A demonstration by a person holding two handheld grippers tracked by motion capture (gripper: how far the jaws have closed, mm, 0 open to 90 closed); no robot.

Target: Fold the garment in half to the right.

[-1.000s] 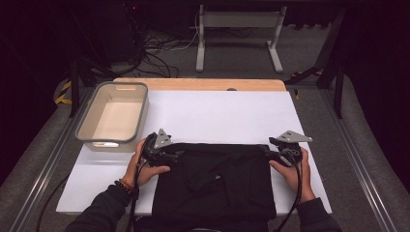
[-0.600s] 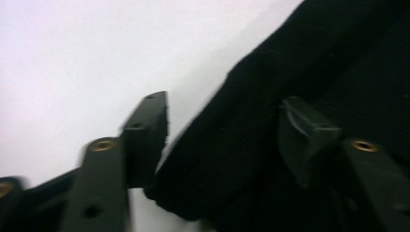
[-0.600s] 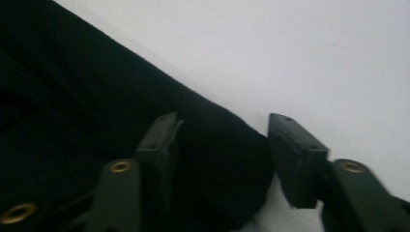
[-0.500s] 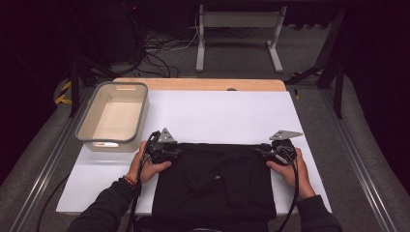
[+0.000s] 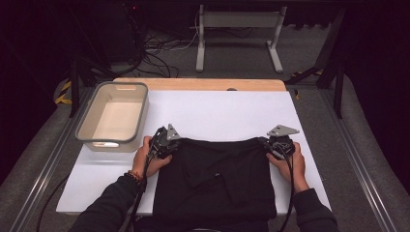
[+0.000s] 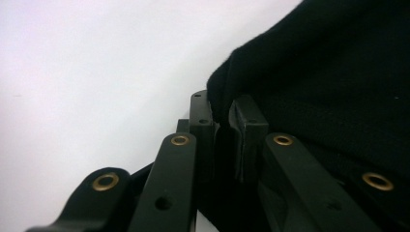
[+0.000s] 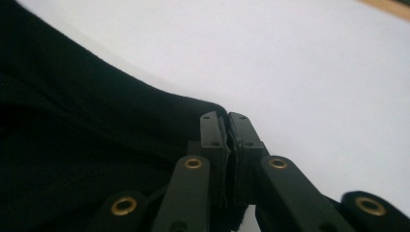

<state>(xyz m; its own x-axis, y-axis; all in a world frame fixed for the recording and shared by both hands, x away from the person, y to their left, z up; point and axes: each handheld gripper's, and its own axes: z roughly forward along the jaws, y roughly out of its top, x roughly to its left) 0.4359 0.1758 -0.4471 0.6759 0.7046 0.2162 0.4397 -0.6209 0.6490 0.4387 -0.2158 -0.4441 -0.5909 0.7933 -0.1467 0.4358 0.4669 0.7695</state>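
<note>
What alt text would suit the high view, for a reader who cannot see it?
A person's two tongs, the left tongs and right tongs, pinch the far corners of a black garment lying on a white table. A grey plastic bin stands at the left.

We are gripping the black garment's [image 5: 215,179] far corners with the left gripper [image 5: 170,143] and right gripper [image 5: 269,146], jaws just closing.
</note>
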